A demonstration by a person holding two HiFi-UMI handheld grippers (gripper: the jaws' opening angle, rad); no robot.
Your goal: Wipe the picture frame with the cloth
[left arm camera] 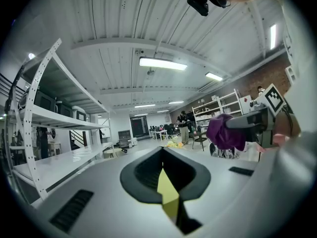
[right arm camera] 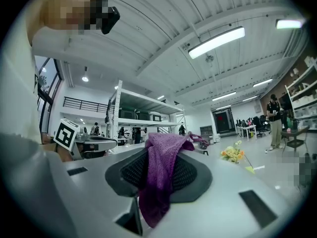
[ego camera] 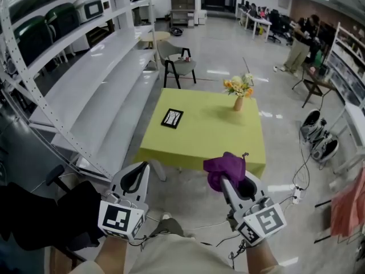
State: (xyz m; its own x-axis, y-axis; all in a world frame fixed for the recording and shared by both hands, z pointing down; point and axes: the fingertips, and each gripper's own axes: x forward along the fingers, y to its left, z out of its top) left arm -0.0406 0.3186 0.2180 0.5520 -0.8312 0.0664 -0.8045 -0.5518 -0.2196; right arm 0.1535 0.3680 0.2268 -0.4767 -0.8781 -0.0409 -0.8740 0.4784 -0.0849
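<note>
Right gripper [ego camera: 227, 182] is clamped on the purple cloth [ego camera: 225, 165], held well short of the picture frame [ego camera: 172, 118] on the table [ego camera: 217, 133]

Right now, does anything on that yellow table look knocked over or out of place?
Only the picture frame: it lies flat, skewed to the edges of the table, not standing. The flower vase stands upright; nothing spilled.

Two pale grey moulded shells, the left gripper [ego camera: 142, 166] and right gripper [ego camera: 224, 182], each with a black mesh-lined teardrop hollow, white marker cube [ego camera: 121, 220] printed with black squares at each rear end, thin black cable [ego camera: 235, 251] beneath the right one, beige clothing [ego camera: 171, 257], small black head camera [left arm camera: 200, 1].
</note>
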